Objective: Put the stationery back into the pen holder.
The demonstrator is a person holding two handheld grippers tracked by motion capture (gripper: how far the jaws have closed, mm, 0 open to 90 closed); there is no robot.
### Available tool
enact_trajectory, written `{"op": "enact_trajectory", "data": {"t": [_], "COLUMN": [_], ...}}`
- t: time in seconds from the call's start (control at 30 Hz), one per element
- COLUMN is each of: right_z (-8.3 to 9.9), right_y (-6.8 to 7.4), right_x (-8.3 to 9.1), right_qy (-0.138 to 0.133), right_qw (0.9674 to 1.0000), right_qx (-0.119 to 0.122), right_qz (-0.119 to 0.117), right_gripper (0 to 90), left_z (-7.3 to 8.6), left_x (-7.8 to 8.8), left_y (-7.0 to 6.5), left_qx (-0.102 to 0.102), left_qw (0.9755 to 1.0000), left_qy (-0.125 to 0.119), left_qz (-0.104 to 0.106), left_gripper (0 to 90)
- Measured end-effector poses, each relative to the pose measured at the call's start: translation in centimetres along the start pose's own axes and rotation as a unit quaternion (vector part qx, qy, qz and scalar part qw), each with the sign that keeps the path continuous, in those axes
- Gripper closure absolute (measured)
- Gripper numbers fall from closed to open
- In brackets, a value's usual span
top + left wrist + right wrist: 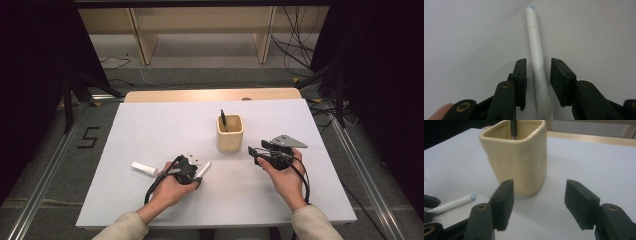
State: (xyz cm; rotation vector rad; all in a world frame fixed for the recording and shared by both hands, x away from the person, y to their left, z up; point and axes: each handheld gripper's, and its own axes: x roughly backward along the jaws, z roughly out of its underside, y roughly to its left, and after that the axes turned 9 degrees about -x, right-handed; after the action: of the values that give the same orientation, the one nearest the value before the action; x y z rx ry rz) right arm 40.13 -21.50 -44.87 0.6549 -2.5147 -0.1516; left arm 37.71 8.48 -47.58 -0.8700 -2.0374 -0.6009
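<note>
The left tool [196, 169] lies low over the white sheet that covers the bench [150, 130], and a white pen [537, 60] runs lengthwise between its jaws. In the left gripper view the pen lies flat on the sheet, its pale blue tip pointing away, and a sliver of gap shows on each side of the barrel – the pads stand close beside it but do not clamp it. The right tool [257, 152] is held just to the right of a cream-coloured square cup [230, 133], jaws wide apart with nothing between them – in the right gripper view the cup stands a little beyond the pads. A dark pen [223, 120] stands tilted inside the cup. A short white cap [144, 169] lies on the sheet to the left of the left hand [167, 190].
</note>
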Motion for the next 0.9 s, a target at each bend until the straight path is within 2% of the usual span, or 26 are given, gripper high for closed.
{"op": "enact_trajectory", "data": {"t": [0.1, 0.6, 0.9], "right_z": [0.0, -0.03, -0.02], "right_y": [0.0, 0.0, 0.1], "right_x": [-0.02, 0.02, 0.05], "right_qy": [0.001, -0.002, -0.005], "right_qw": [1.0, 1.0, 0.9999], "right_qx": [0.0, -0.001, 0.001], "right_qz": [-0.001, -0.006, -0.009], "right_gripper": [41.5, 41.7, 42.0], "left_z": [-0.05, -0.42, -0.48], "left_x": [-0.05, -0.06, -0.1], "left_y": [-0.01, -0.39, -0.72], "left_qx": [0.007, 0.004, 0.011], "left_qw": [1.0, 0.9999, 0.9998], "left_qy": [0.002, 0.016, 0.016], "left_qz": [0.002, -0.001, -0.008], "left_gripper": [66.8, 75.0, 78.2]}}
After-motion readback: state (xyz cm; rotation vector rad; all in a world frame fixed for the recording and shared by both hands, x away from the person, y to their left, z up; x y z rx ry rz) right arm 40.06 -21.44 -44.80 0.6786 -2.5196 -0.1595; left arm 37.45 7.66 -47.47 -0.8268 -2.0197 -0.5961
